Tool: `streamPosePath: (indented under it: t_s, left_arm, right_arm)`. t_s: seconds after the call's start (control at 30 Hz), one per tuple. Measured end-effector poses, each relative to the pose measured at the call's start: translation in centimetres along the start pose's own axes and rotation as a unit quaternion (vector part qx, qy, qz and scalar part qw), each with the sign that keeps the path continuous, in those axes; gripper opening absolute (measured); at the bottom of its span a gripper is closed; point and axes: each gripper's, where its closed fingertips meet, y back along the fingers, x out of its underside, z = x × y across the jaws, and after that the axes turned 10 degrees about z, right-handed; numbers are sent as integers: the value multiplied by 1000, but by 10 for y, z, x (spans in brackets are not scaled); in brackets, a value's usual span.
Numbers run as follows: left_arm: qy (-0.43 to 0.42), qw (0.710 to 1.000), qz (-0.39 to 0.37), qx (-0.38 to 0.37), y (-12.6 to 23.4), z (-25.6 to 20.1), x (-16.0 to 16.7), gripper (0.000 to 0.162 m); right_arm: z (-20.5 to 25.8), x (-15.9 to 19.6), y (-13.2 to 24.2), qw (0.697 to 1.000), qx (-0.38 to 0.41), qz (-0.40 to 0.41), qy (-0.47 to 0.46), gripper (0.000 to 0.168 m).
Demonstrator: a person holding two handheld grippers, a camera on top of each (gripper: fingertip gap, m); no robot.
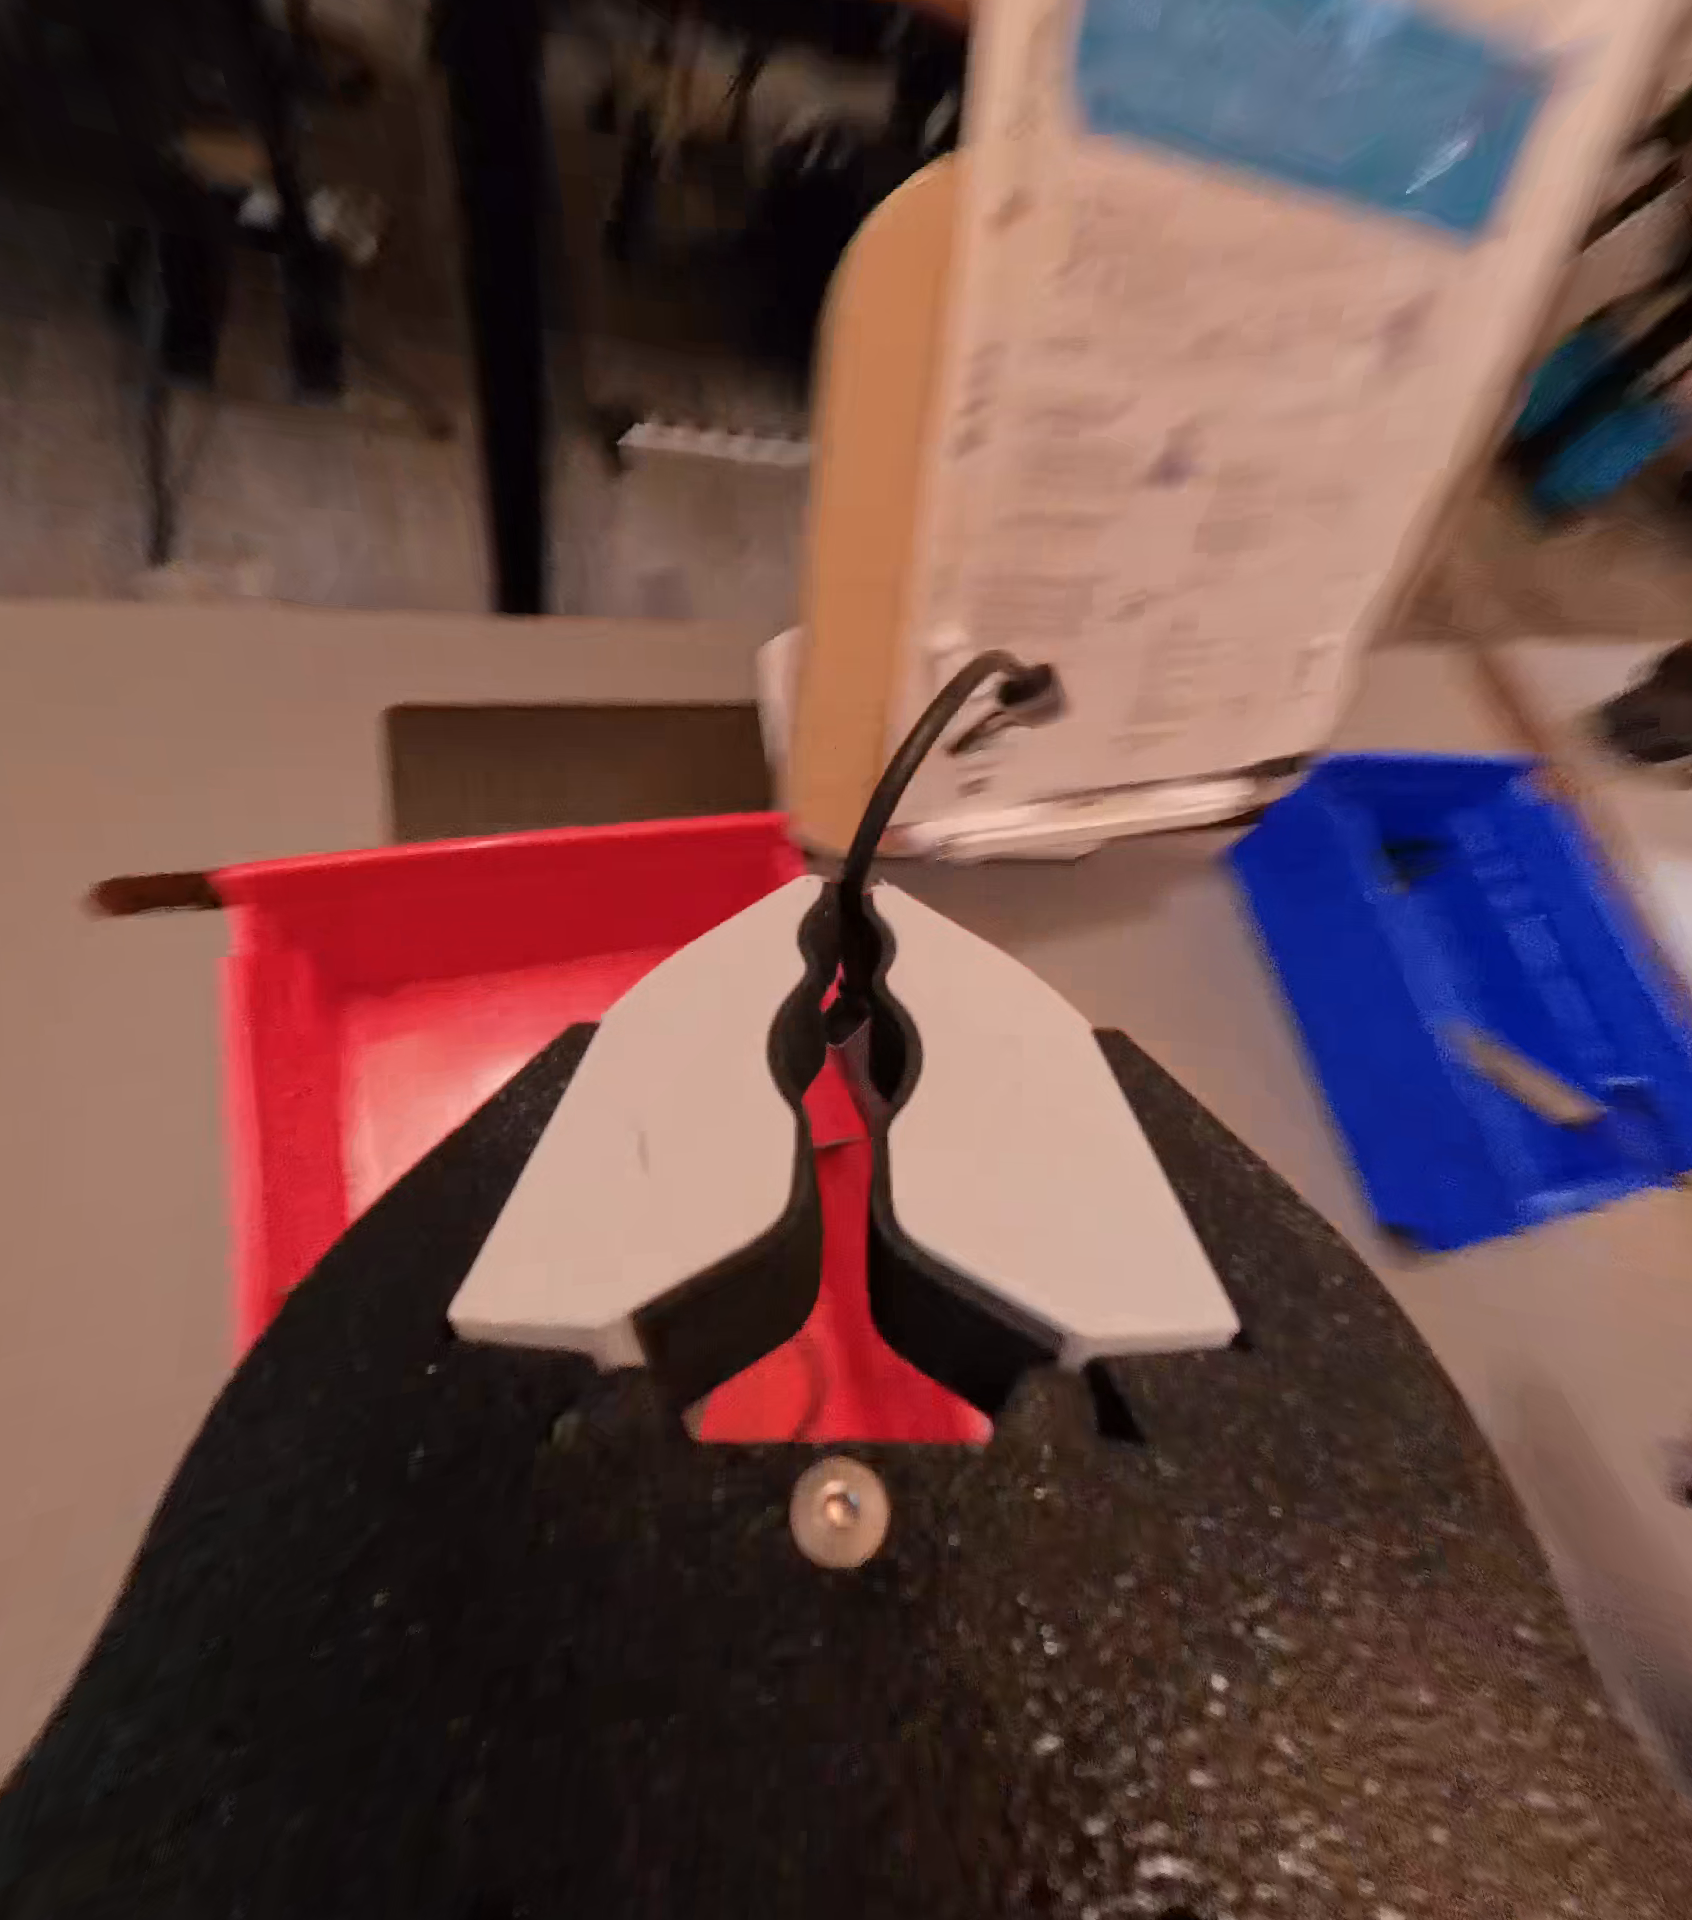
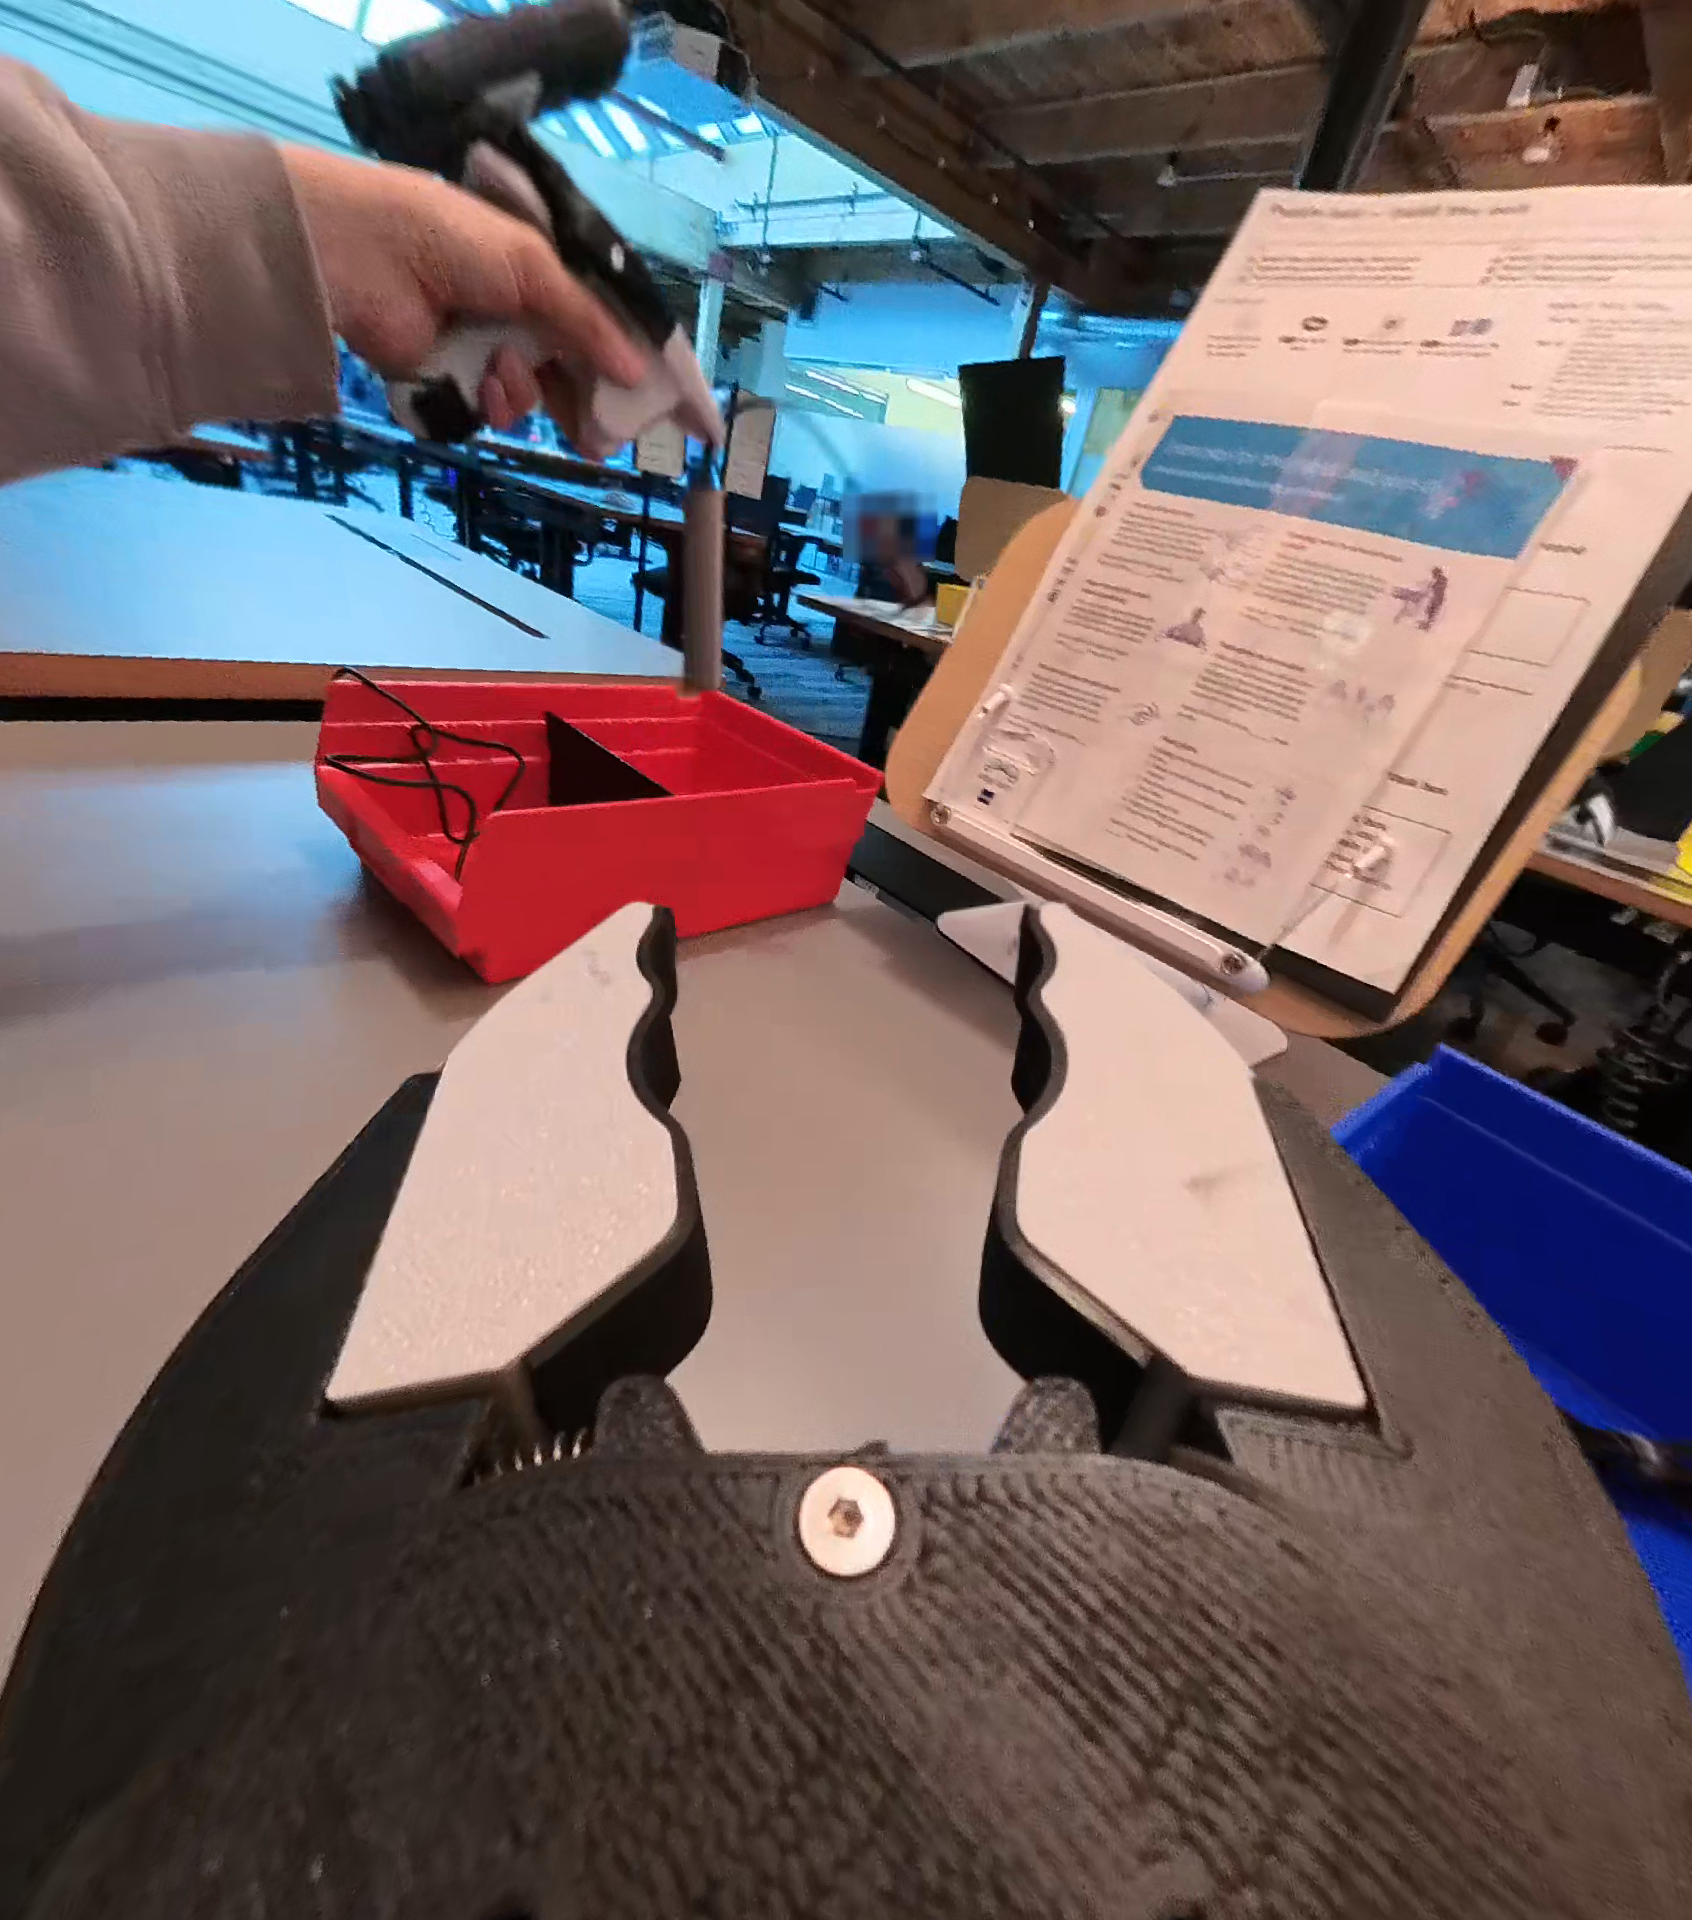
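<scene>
My left gripper (image 1: 847,894) is shut on a thin black cord (image 1: 889,790) that curves up and right from the fingertips. It hovers over a red bin (image 1: 509,883). In the right wrist view a hand (image 2: 426,260) holds that left gripper (image 2: 696,416) above the red bin (image 2: 676,862), and a slim grey-brown rod (image 2: 705,582) hangs from its tips over the bin's far corner. The bin holds a loose black wire (image 2: 437,758) and a black triangular divider (image 2: 598,764). My right gripper (image 2: 844,925) is open and empty, low over the grey table (image 2: 146,935) in front of the bin.
A blue bin (image 2: 1600,1247) sits at the right, close beside my right gripper; it also shows in the left wrist view (image 1: 1476,997). A tilted printed board on a wooden stand (image 2: 1341,644) is behind and right of the red bin. A brown stick (image 1: 146,894) juts from the red bin's left rim.
</scene>
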Motion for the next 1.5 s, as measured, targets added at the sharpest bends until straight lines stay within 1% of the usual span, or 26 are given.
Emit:
streamPosePath:
  t_s: [0.03,0.1,0.23,0.33,0.37,0.43,0.47,0.5,0.53,0.57,0.6,0.67,0.7,0.8,0.87,0.9,1.0,1.03,1.07,1.1,1.13,1.2,1.27,1.33,1.43,1.5]
  left_arm:
    - [8,999,-30,38,15,-22,0,2]
    - [23,992,-49,112,34,-65,16,2]
    - [55,963,-39,261,44,-142,74,2]
    - [69,946,-14,316,34,-180,123,2]
    - [67,941,0,333,31,-192,138,3]
    - [20,945,23,327,21,-207,164,3]
    - [-16,947,17,320,19,-214,170,3]
    - [-41,949,12,311,19,-220,176,3]
    - [-57,953,14,297,17,-224,181,3]
    - [-69,957,18,283,15,-228,186,3]
    - [-77,959,20,272,14,-233,189,3]
    - [-95,959,18,268,13,-246,195,3]
    - [-106,958,18,265,11,-251,197,2]
    - [-126,954,9,273,9,-265,202,2]
    - [-142,953,-5,267,9,-267,201,2]
    - [-154,952,-16,264,10,-268,200,11]
    - [-192,940,-71,273,21,-276,196,38]
    - [-200,938,-89,270,25,-277,196,47]
    - [-204,935,-101,271,29,-278,199,56]
    - [-213,929,-114,281,33,-280,206,50]
    - [-221,920,-132,296,38,-283,214,44]
    - [-228,904,-169,319,44,-289,235,26]
    - [-235,901,-178,318,38,-294,255,25]
    - [-251,908,-159,297,25,-299,273,21]
    - [-274,918,-149,244,8,-300,283,20]
    - [-270,918,-147,249,5,-305,287,16]
  right_arm:
    - [5,-1,-4,1000,7,-1,11,65]
    - [17,-5,-11,999,25,-11,36,67]
    - [49,-12,-24,992,52,-64,94,71]
    - [80,-5,-34,984,45,-79,152,76]
    - [92,-4,-36,981,30,-87,169,76]
    - [109,-1,-38,980,-19,-84,180,73]
    - [112,0,-38,983,-48,-75,160,71]
    - [112,-1,-38,988,-71,-67,122,71]
    - [107,1,-41,993,-81,-48,71,68]
    - [103,6,-45,995,-88,-24,31,70]
    - [101,9,-47,996,-90,-17,9,67]
    - [100,18,-52,996,-89,-1,-19,51]
    - [103,23,-54,995,-98,9,-25,47]
    - [107,27,-56,989,-127,8,-69,14]
    - [104,27,-55,983,-141,5,-119,11]
    - [100,26,-54,978,-150,-4,-147,10]
    - [98,13,-46,944,-216,-59,-241,8]
    - [94,5,-41,924,-238,-96,-282,9]
    - [90,-6,-33,895,-272,-143,-323,9]
    - [85,-13,-26,866,-296,-177,-361,8]
    - [80,-15,-23,849,-308,-195,-383,9]
    - [77,-24,-11,820,-343,-243,-388,10]
    - [70,-26,-9,794,-351,-264,-420,9]
    - [70,-28,-3,773,-364,-293,-429,9]
    - [69,-29,-1,742,-378,-313,-457,9]
    - [71,-30,0,735,-388,-314,-458,9]
